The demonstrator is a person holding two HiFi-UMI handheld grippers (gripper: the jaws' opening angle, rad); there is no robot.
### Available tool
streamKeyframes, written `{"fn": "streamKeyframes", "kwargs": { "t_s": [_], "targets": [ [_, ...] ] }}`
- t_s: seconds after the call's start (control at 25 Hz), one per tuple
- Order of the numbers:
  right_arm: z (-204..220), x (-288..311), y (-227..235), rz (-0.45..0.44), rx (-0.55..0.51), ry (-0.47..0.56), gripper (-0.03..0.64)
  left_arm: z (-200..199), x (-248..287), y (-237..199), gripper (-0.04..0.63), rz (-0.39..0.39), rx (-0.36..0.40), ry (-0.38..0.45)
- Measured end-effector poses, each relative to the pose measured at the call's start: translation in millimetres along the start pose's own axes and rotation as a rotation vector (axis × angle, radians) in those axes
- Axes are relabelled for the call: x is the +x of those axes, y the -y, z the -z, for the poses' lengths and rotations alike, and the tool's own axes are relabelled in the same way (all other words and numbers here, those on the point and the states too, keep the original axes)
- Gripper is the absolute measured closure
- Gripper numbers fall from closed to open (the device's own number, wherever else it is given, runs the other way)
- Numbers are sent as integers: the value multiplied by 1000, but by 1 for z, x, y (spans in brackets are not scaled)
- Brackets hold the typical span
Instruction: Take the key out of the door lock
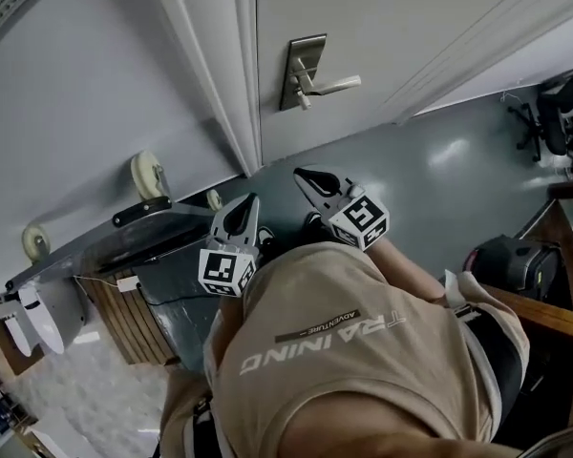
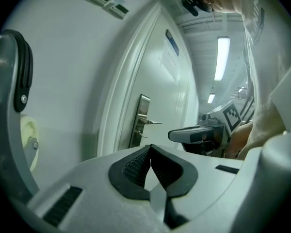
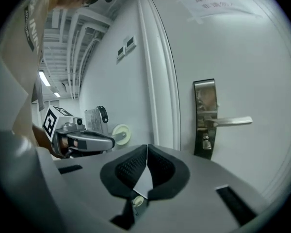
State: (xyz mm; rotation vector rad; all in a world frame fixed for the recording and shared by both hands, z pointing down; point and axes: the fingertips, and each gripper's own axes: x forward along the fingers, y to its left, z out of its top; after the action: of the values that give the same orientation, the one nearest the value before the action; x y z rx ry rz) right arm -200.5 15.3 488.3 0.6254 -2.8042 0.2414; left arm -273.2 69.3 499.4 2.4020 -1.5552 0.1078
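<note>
Since the left hand-held gripper (image 2: 150, 148) and the right hand-held gripper (image 3: 146, 148) were both clenched shut on nothing, well apart from the door (image 3: 262, 57), one needed to open first, then reach straight for the key (image 3: 205, 142) in the lock under the handle (image 3: 228, 122). The key looked tiny, so which way it was turned was hard to tell.

White door (image 1: 392, 27), silver lock plate (image 1: 302, 67)

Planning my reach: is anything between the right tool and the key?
Nothing visible does. The key sits under the handle, with only open air between it and the shut right tool.
</note>
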Motion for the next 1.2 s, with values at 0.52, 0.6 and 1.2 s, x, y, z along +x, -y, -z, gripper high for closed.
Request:
{"fn": "streamKeyframes", "kwargs": {
  "t_s": [0.52, 0.6, 1.2],
  "targets": [
    [21, -47, 33, 152, 16, -23, 601, -4, 63, 39, 586, 209, 24, -53],
    [27, -51, 39, 126, 20, -31, 601, -7, 73, 47, 586, 212, 17, -60],
    [35, -63, 144, -93, 14, -3, 601, -23, 161, 77, 586, -33, -59, -102]
  ]
}}
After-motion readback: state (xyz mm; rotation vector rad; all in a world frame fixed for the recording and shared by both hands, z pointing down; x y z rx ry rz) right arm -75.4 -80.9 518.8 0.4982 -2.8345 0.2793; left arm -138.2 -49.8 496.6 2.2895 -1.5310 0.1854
